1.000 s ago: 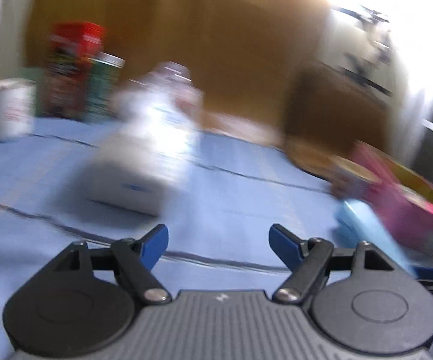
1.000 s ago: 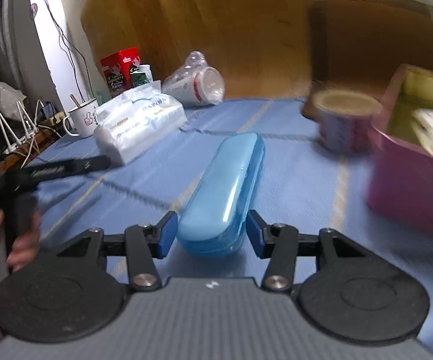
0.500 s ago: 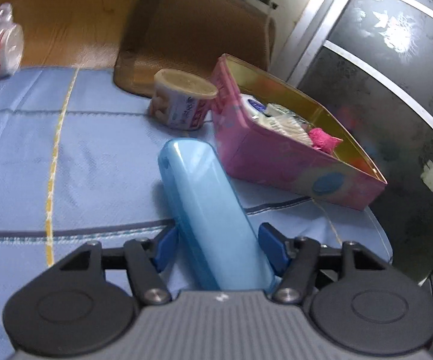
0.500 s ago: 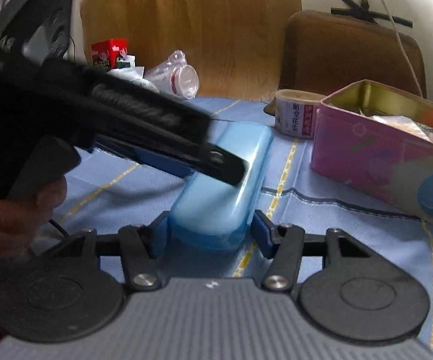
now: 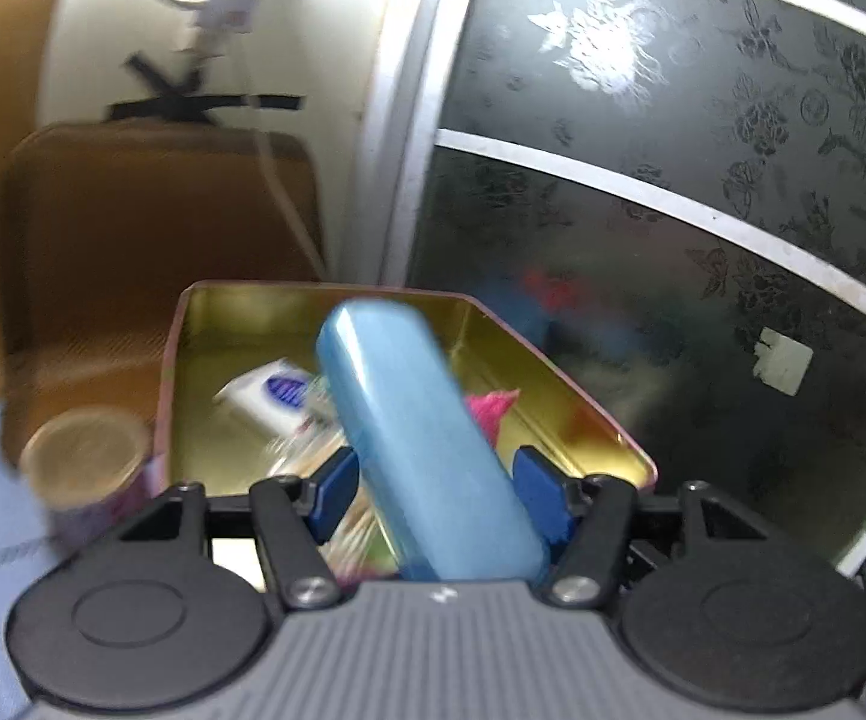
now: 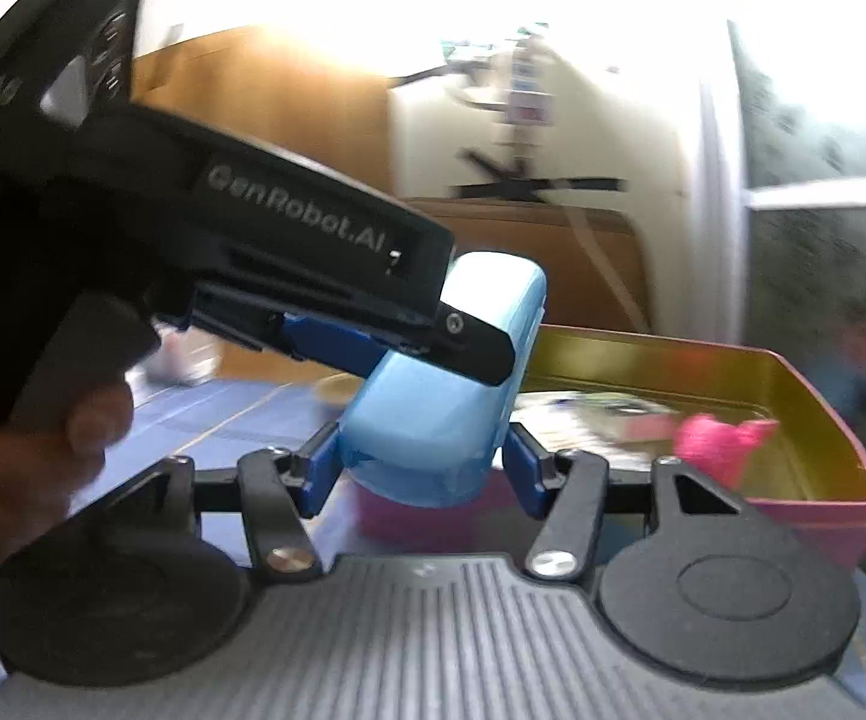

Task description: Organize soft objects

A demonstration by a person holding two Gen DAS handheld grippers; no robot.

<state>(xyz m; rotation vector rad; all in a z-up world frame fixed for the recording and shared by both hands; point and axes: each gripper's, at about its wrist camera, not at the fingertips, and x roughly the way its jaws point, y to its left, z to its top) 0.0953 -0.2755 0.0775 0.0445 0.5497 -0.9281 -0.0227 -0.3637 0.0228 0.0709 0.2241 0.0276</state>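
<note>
Dark patterned glass door panels and a brown padded chair back frame a table spread with blue cloth, where a person carries a long light-blue plastic case with rounded ends [image 5: 414,438] toward an open pink tin box with a gold lining [image 5: 559,372]. Both tools grip the case at once: the left tool [image 5: 433,495] pinches it across its width from above and the side, while the right tool [image 6: 417,465] clamps its near end, each pair of blue pads pressed against the shell at a middling width. The case hangs in the air, tilted, its far end over the box's opening and its near end short of the rim. Inside the box lie a white packet with a blue emblem [image 5: 270,393], a crumpled bright-pink soft item [image 6: 718,438] and some blurred wrappers that cannot be made out. A round tub with a tan lid [image 5: 81,447] stands just beside the box's left wall. To finish the step well, the case should probably be levelled and lowered lengthwise into the free strip along the box, with one tool letting go first so the other can steer, and without crushing the pink item.
</note>
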